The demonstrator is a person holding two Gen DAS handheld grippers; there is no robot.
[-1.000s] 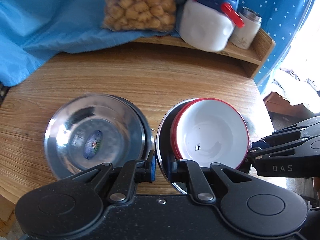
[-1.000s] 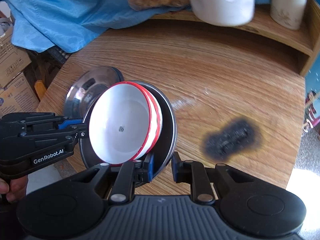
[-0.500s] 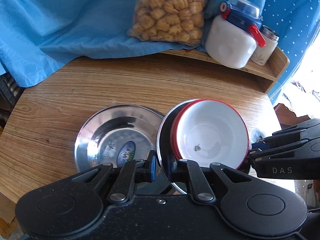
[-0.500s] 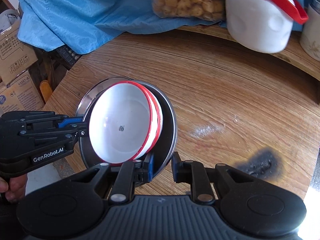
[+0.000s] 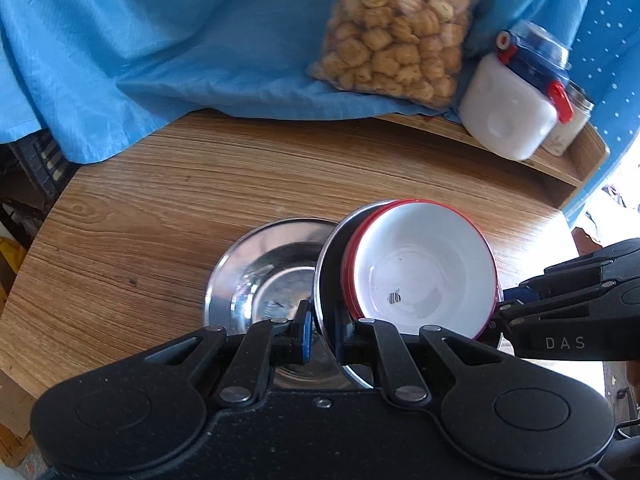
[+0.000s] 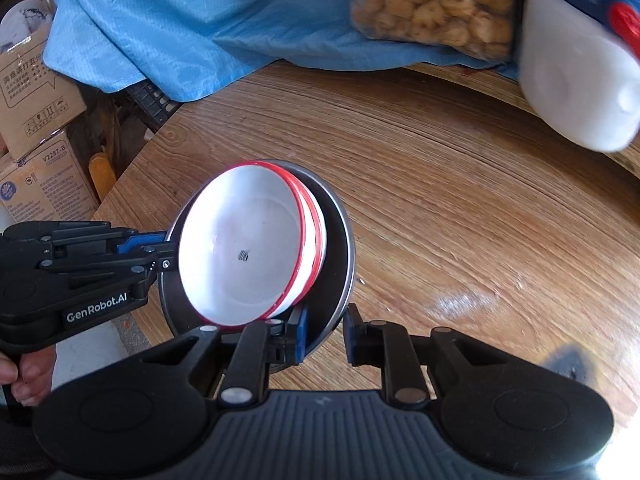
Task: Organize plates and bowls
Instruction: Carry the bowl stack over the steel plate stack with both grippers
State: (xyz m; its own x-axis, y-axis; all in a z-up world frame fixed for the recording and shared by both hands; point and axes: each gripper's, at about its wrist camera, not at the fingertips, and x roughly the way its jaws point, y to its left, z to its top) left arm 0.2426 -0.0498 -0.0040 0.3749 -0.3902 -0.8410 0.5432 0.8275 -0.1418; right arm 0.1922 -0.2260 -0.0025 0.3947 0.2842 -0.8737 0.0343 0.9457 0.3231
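Gripping opposite rims of a dark-lined steel plate (image 5: 329, 280) carrying red-rimmed white bowls (image 5: 424, 268): left gripper (image 5: 321, 330), right gripper (image 6: 325, 334), both clamped, above steel bowl (image 5: 260, 276) on wooden table (image 5: 180, 208).

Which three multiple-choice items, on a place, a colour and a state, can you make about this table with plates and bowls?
1. Where is the steel plate?
A. on the wooden table
B. on the shelf
C. on the blue cloth

2. Which colour is the white bowl's rim?
A. green
B. red
C. black

3. How is the dark pan held?
A. by neither gripper
B. by the left gripper only
C. by both grippers

A: it lies on the wood.
B: a red edge shows.
C: the right gripper clamps the rim too.
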